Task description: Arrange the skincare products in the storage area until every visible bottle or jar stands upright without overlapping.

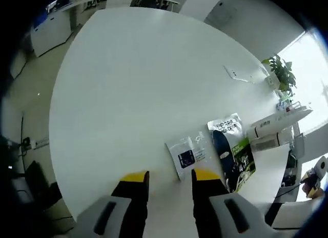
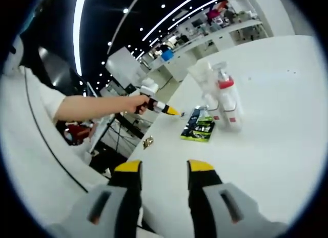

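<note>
My left gripper (image 1: 170, 176) hangs open over a white table (image 1: 143, 84), nothing between its yellow-tipped jaws. Just past its right jaw lie a clear sachet with a dark label (image 1: 188, 155) and a green, blue and white packet (image 1: 233, 148). Two long white containers (image 1: 266, 133) rest beyond them near the table edge. My right gripper (image 2: 164, 166) is open and empty too, low over the table. Ahead of it are the green packet (image 2: 199, 127), a white bottle with a red band (image 2: 229, 102) and a clear bag (image 2: 205, 79). A person's hand holds the left gripper (image 2: 163, 107) beside the packet.
A white card (image 1: 238, 74) lies far out on the table, and a potted plant (image 1: 281, 71) stands past the edge. A small gold object (image 2: 148, 141) sits near the table rim. Desks and shelves line the room behind.
</note>
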